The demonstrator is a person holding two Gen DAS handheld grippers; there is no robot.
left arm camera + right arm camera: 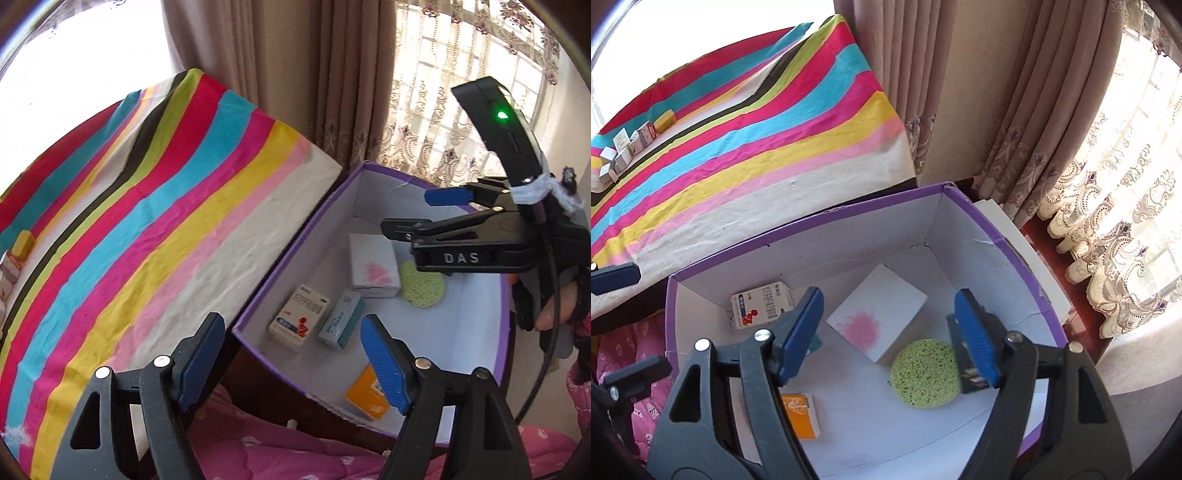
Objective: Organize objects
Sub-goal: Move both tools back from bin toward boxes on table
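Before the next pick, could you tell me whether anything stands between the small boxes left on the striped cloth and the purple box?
Nothing visible does. The small boxes sit at the far end of the striped cloth; the stretch of cloth up to the purple box is bare, and the box is open on top.

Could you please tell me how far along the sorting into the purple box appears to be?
Partly done. The purple box already holds several small boxes and a green sponge. Both the left claw and right claw are open and hold nothing. A cluster of small boxes waits on the striped cloth.
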